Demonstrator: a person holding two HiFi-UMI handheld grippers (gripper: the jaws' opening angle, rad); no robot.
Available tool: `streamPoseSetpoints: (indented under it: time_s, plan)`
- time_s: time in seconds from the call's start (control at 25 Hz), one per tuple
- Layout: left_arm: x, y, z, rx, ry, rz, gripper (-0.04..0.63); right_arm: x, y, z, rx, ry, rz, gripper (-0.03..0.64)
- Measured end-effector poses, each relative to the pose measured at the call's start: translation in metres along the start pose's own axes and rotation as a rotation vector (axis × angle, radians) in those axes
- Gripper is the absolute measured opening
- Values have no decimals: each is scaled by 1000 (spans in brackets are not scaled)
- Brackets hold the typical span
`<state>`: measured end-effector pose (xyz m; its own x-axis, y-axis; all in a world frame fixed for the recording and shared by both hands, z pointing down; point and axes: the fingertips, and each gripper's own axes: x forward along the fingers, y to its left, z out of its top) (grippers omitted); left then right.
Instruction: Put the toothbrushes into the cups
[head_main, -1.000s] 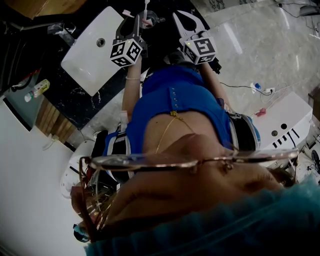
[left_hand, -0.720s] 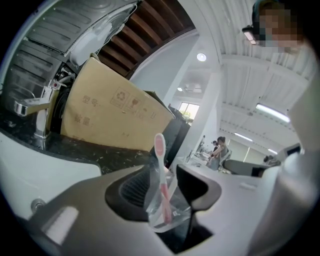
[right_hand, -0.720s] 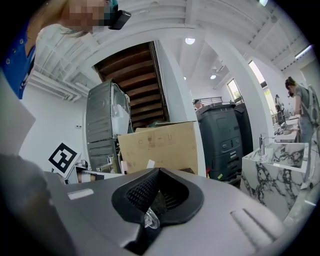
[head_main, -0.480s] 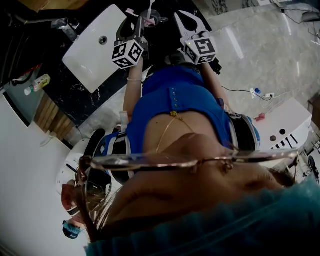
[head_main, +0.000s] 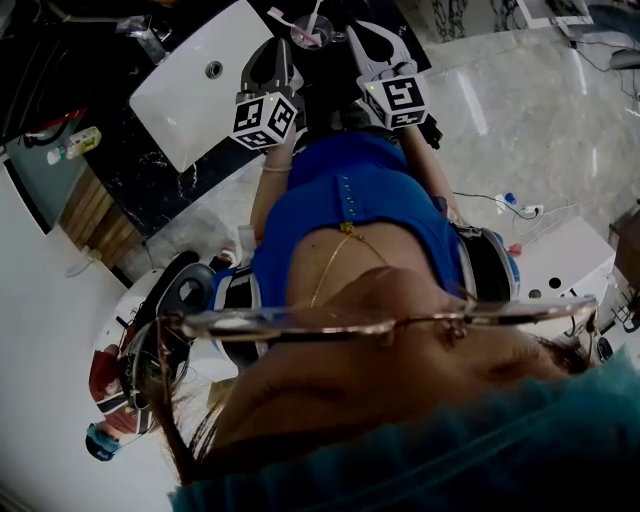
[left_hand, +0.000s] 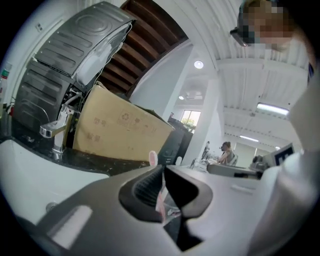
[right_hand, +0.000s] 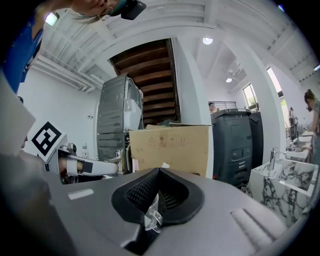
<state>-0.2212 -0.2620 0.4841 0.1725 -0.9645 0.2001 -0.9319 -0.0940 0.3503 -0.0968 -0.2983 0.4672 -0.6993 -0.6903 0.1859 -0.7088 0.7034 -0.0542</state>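
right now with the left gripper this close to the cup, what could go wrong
The left gripper, fingers just closed with nothing seemingly pinched, sits near the cup; a sideways swing could tip it. The pink toothbrush sticks up just past the fingertips and could snag.

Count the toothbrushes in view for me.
2. Both stand in the cup beside the sink: the left toothbrush leans left, the right toothbrush leans right. Others may be hidden.
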Motion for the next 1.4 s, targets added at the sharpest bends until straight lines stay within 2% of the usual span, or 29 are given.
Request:
streamPoseSetpoints:
  time_s: [0.08,0.2,0.48,0.56,1.4]
  plan:
    - [-5,-7,6,7,-22,-17,5,0,8,5,-13,-8,24,2]
    - [-13,-18,19,28,-62,-43,5,1,19,20,-16,-47,61,2]
    - [-31,-43,55,197,-165,-44,5,-4,41,51,-75,-109,101,2]
    - [-35,-47,61,217,-185,-44,5,-6,47,56,-91,-118,112,2]
    - [-41,-54,58,239,-157,-68,5,-7,67,60,-114,-102,176,2]
